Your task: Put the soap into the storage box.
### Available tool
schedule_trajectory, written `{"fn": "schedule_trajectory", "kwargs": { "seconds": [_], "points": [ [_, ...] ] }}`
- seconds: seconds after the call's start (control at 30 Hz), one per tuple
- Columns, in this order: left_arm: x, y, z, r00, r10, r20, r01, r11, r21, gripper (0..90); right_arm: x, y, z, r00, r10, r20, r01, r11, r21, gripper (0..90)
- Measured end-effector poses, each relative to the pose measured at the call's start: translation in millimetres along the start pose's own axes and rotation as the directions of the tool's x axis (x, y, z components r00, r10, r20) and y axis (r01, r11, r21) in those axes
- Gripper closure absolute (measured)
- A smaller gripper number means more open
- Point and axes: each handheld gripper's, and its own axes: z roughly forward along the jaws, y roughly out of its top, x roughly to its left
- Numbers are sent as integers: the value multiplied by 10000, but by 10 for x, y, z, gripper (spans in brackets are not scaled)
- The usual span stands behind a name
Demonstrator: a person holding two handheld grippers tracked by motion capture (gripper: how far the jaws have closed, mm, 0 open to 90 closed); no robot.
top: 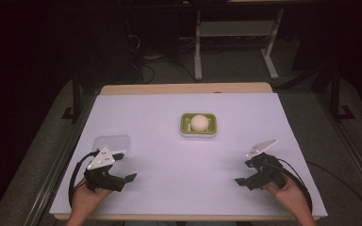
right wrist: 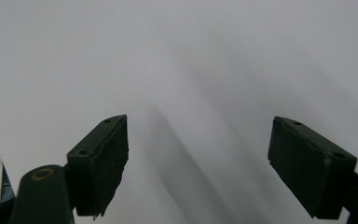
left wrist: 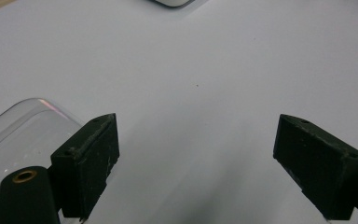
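Left hand-held gripper (top: 122, 179) sits at the near-left of the tabletop (top: 169, 160), jaws spread wide, nothing between them. Clear plastic container (top: 113, 142) lies just beyond it and slightly to its left, very close; can't tell from the high view whether the gripper's grey plate overlaps its near edge or only lines up with it. In the left gripper view the container's (left wrist: 23, 126) rounded corner shows just outside the left jaw, beside it, not between the jaws. Only bare white surface in the gap.

Right hand-held gripper (top: 245, 181) at the near-right, well apart from everything, jaws also fully apart and empty. Right gripper view: plain white tabletop (right wrist: 191, 70) between the jaws.

Green-and-white dish (top: 185, 126) is mid-table, farther back, roughly between the two grippers in left-right terms. A pale round ball (top: 199, 122) rests in it. The dish's white rim (left wrist: 170, 3) clips the top edge of the left gripper view.
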Motion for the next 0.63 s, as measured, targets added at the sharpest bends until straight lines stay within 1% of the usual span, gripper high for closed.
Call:
{"fn": "schedule_trajectory", "kwargs": {
  "seconds": [0.17, 0.2, 0.23, 0.27, 0.37, 0.43, 0.53, 0.63],
  "points": [
    [1, 2, 7, 10000, -3, 28, 3, 10000, 31, 139, 46, -53, -35, 10000, 38, 39, -38, 9999, -124, 194],
    [4, 5, 8, 10000, 48, 52, -49, 9999, 91, 139, 51, -61, -38, 10000, 25, 35, -25, 9999, -149, 193],
    [-3, 7, 16, 10000, -16, 58, 15, 10000, 59, 138, 58, -70, -37, 10000, 44, 53, -43, 9998, -176, 192],
    [-2, 10, 20, 10000, 62, 62, -62, 10000, 60, 139, 63, -79, -37, 10000, 55, 55, -54, 9998, -166, 191],
    [-18, 12, 28, 10000, 20, 67, -20, 10000, 78, 143, 91, -113, -31, 10000, 45, 65, -44, 9998, -182, 189],
    [-15, 11, 30, 10000, 34, 87, -35, 9999, 123, 143, 120, -137, -36, 9999, 82, 113, -80, 9999, -143, 189],
    [-15, 8, 31, 9999, 15, 105, -16, 9999, 112, 144, 163, -176, -55, 9999, 67, 129, -64, 9997, -227, 187],
    [-17, 12, 37, 10000, -15, 98, 14, 10000, 78, 144, 203, -205, -68, 9997, 69, 247, -64, 9997, -216, 186]
  ]
}}
